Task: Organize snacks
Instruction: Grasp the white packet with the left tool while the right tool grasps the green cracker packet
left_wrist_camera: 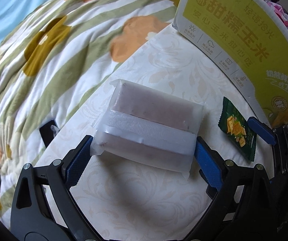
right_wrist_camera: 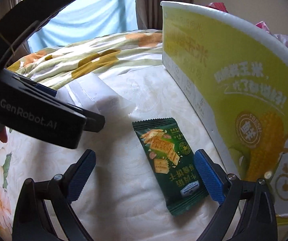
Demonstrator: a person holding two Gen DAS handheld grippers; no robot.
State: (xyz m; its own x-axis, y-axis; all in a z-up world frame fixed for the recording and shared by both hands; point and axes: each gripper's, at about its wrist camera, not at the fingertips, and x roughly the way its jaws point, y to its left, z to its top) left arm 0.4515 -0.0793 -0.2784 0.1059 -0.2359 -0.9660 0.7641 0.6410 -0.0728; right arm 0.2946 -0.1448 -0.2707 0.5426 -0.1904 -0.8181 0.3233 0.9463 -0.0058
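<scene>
The yellow-green box (right_wrist_camera: 234,84) standing along the bench's (left_wrist_camera: 144,196) far edge carries large Chinese print; "Milk Bear" shows by its top corner in the left wrist view, and a round "FRESH" seal beside a corn cob shows only in the right wrist view. The green cracker packet (right_wrist_camera: 169,162) lies flat near the box, w/ cracker art and Chinese lettering upside down to the right cam. The right tongs (right_wrist_camera: 145,174) stand wide apart w/ the packet between the blue pads (right_wrist_camera: 208,175), not pressed on it. "GenRobot.AI" reads on the left unit's body, seen only from the right cam. The left tongs (left_wrist_camera: 144,154) are spread wide on either side of the frosted pack (left_wrist_camera: 148,128) of purplish blocks near the bench's bed-side edge; pads at its ends, but whether they press can't be told. The floral quilt (left_wrist_camera: 53,50) lies past that edge.
</scene>
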